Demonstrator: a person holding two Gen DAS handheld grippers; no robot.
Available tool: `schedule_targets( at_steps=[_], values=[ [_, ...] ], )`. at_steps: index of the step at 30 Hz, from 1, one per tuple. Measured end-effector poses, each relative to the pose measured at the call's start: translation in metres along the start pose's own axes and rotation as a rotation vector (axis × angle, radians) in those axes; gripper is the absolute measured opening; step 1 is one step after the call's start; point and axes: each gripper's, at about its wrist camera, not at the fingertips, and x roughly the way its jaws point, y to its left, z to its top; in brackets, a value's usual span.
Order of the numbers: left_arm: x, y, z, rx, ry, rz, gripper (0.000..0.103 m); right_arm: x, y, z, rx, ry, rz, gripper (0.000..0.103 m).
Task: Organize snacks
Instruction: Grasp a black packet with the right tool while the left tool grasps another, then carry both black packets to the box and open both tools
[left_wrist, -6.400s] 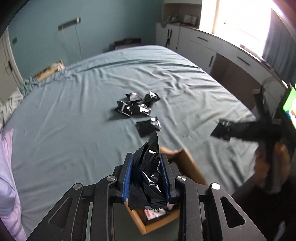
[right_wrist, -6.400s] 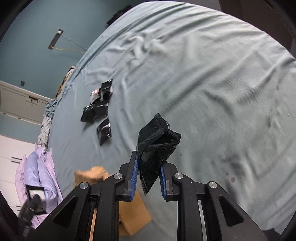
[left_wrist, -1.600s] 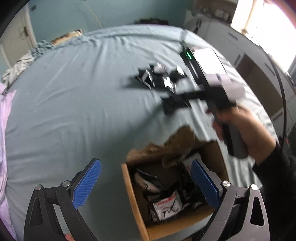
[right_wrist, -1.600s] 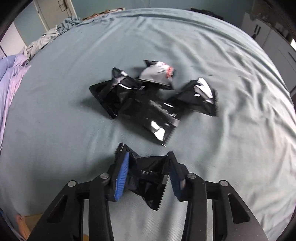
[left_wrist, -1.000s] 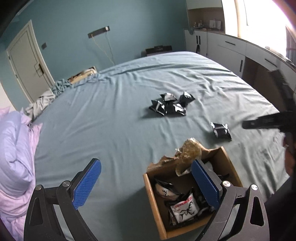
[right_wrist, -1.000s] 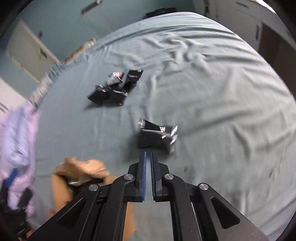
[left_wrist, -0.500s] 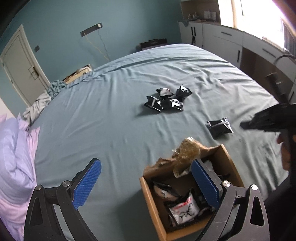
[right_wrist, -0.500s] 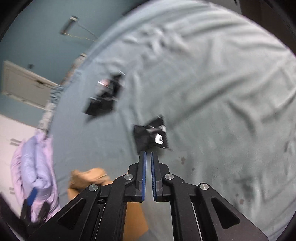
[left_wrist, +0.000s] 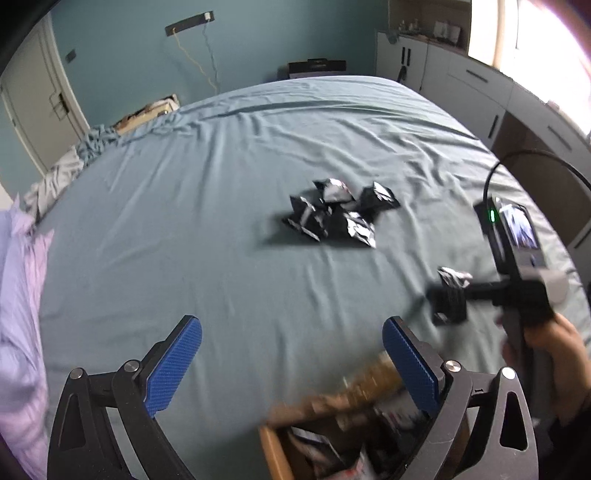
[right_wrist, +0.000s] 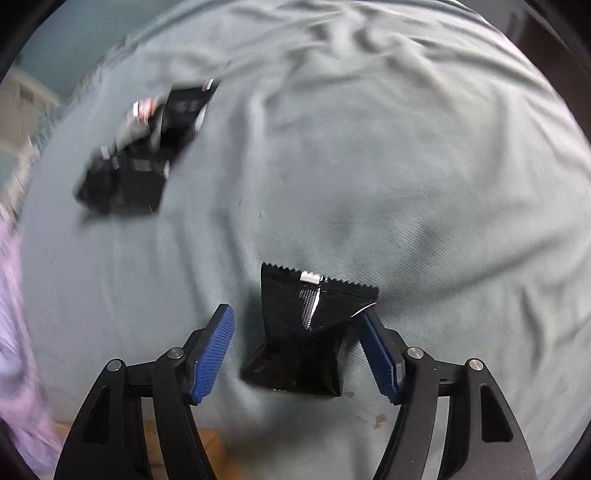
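In the right wrist view, my right gripper (right_wrist: 297, 354) is open, its blue pads on either side of a lone black snack packet (right_wrist: 310, 328) that lies on the bed. A pile of black packets (right_wrist: 147, 155) lies farther off at the upper left. In the left wrist view, my left gripper (left_wrist: 291, 365) is open and empty above the cardboard box (left_wrist: 280, 454), which holds several packets. The pile (left_wrist: 336, 218) lies mid-bed. The right gripper (left_wrist: 448, 304) is at the lone packet (left_wrist: 452, 277) on the right.
The bed has a wrinkled teal sheet (left_wrist: 184, 221). A lilac pillow (left_wrist: 18, 314) lies at the left edge. White cabinets (left_wrist: 461, 81) and a bright window stand at the far right. A door (left_wrist: 33, 110) is at the back left.
My right gripper has opened and dropped down around the lone packet. My left gripper stays open and has tilted forward, so the box has slid to the bottom of its view.
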Motion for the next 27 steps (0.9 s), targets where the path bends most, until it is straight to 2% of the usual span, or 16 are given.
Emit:
schedule_targets(
  at_steps=[2,5,6,7,8,9,11,14,16,17,18,19,20,21,22,27],
  values=[
    [0.012,-0.003,0.023,0.029,0.003,0.022,0.101,0.000,0.014,-0.007,-0.081,0.007,-0.070,0.067],
    [0.046,-0.009,0.056,0.049,0.052,0.035,0.103,0.005,0.012,-0.011,-0.058,0.005,-0.044,0.067],
    [0.063,-0.013,0.068,0.054,0.091,0.027,0.103,0.004,0.009,-0.010,-0.049,-0.003,-0.028,0.063],
    [0.077,-0.017,0.076,0.059,0.115,0.021,0.103,0.001,0.008,-0.011,-0.058,-0.019,-0.031,0.047],
    [0.093,-0.023,0.086,0.067,0.132,0.020,0.103,-0.004,0.007,-0.011,-0.075,-0.043,-0.039,0.040],
    [0.110,-0.028,0.096,0.076,0.141,0.024,0.103,-0.009,0.008,-0.011,-0.095,-0.068,-0.027,0.039],
    [0.139,-0.034,0.110,0.082,0.161,0.037,0.103,-0.013,0.008,-0.012,-0.092,-0.092,0.026,0.037],
    [0.186,-0.035,0.122,0.055,0.239,0.037,0.103,-0.016,-0.007,-0.012,-0.041,-0.091,0.100,0.037],
    [0.210,-0.029,0.121,0.028,0.303,0.067,0.102,-0.020,-0.028,-0.008,0.054,-0.111,0.206,0.037],
    [0.216,-0.022,0.119,-0.004,0.318,0.056,0.100,-0.025,-0.040,-0.008,0.104,-0.140,0.256,0.037],
    [0.217,-0.013,0.119,-0.062,0.309,0.013,0.087,-0.032,-0.049,-0.007,0.136,-0.172,0.278,0.037],
    [0.218,-0.006,0.119,-0.103,0.324,-0.010,0.068,-0.036,-0.057,-0.008,0.149,-0.199,0.280,0.037],
    [0.224,0.003,0.116,-0.146,0.370,-0.042,0.039,-0.041,-0.062,-0.008,0.158,-0.231,0.270,0.037],
    [0.227,0.012,0.112,-0.190,0.406,-0.063,0.039,-0.043,-0.063,-0.009,0.163,-0.244,0.264,0.037],
    [0.225,0.019,0.109,-0.221,0.407,-0.078,0.039,-0.043,-0.066,-0.010,0.172,-0.253,0.260,0.037],
    [0.196,0.038,0.085,-0.226,0.399,-0.058,0.035,-0.035,-0.069,-0.017,0.208,-0.234,0.312,0.037]
  ],
)
